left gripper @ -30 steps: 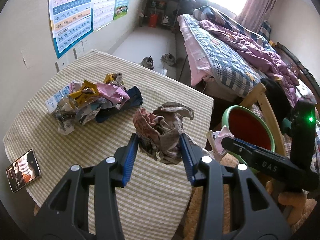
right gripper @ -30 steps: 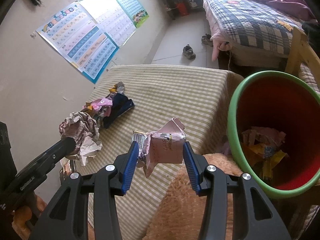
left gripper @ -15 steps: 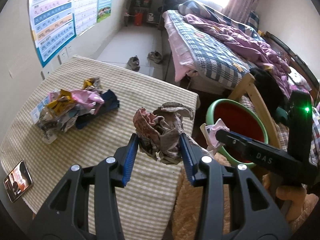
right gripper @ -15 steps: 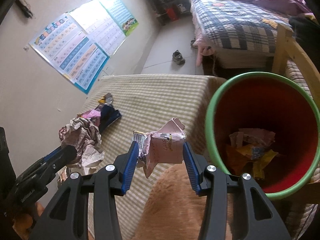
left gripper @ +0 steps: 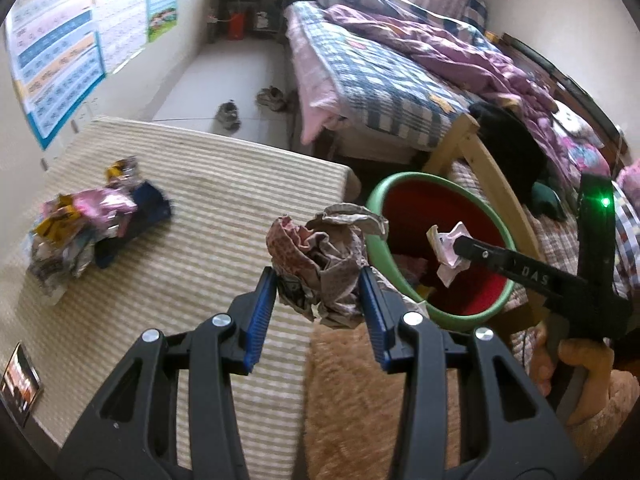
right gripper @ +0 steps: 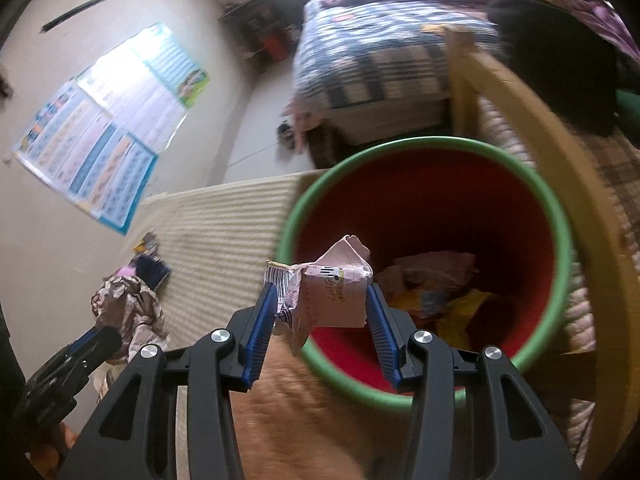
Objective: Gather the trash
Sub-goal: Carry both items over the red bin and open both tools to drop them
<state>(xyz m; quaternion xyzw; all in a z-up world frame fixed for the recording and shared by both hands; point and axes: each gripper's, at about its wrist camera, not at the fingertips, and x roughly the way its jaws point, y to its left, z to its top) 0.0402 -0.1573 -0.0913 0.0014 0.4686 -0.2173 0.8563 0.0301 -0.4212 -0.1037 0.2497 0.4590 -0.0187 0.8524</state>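
Left gripper (left gripper: 318, 290) pinching a crumpled paper wad (left gripper: 324, 264) over the near right edge of the striped table (left gripper: 208, 208), just left of the red bin (left gripper: 404, 276) with the green rim. Right gripper (right gripper: 322, 306) clamped on a flattened pink carton (right gripper: 332, 292) above the bin's near left rim. More trash in a pile (left gripper: 92, 224) at the table's left side.
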